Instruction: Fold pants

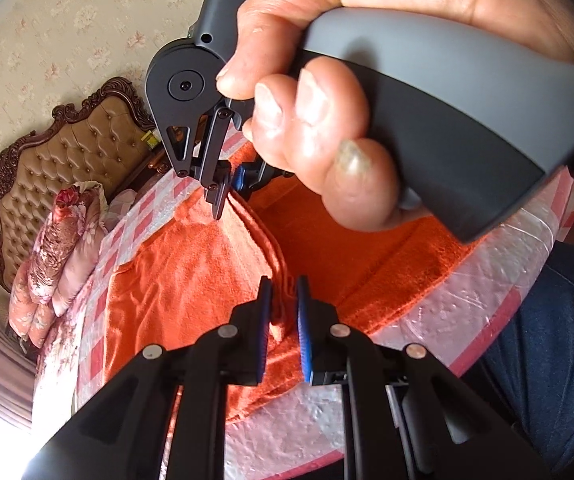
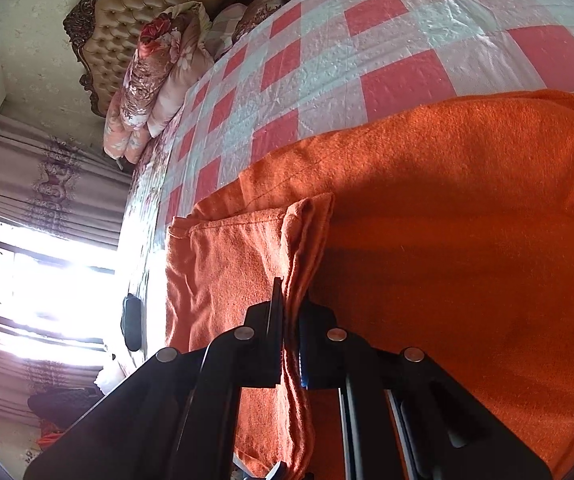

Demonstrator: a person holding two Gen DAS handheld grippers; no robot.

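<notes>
On a checked bedspread (image 2: 367,40) below a tufted headboard (image 2: 139,4), the left gripper (image 1: 283,320) and right gripper (image 2: 291,320) each pinch the orange pants' (image 2: 467,240) raised fold.

Left tool (image 1: 283,320) pinches cloth; right tool (image 2: 291,328), gripped by a hand (image 1: 327,92), seemingly clamped too.

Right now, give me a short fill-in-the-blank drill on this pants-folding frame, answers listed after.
1. The pants are ____ in colour.
2. They lie on a bedspread checked in white and ____.
3. The right gripper has its jaws ____ on a fold of the pants.
4. In the left wrist view, the left gripper pinches a raised ____ of fabric.

Missing words: orange; red; shut; ridge
</notes>
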